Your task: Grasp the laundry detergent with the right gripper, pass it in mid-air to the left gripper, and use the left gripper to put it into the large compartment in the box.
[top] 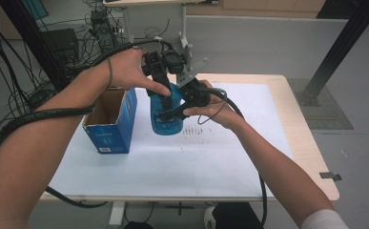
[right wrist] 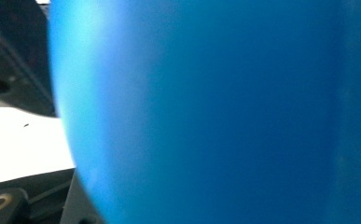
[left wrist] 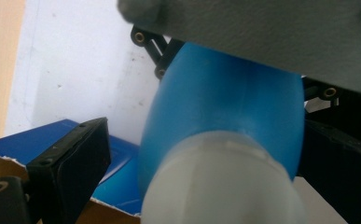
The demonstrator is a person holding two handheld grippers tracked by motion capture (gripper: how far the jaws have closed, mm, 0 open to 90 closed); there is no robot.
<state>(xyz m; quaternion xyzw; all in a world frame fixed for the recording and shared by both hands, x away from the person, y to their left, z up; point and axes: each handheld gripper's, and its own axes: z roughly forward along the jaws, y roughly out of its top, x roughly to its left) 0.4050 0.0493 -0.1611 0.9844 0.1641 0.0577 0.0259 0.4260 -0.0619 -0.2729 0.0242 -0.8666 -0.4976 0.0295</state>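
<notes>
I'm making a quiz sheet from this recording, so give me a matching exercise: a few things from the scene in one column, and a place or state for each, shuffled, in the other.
Things:
1. blue bottle
2. blue box
3. white sheet
4. right gripper

Places or states:
A. spread flat over the tabletop
B. stands open-topped on the table, left of the bottle
C. clamped on the bottle's body
D. held up above the table between both grippers

Pairs: 1-D, 2-B, 3-A, 4-C
</notes>
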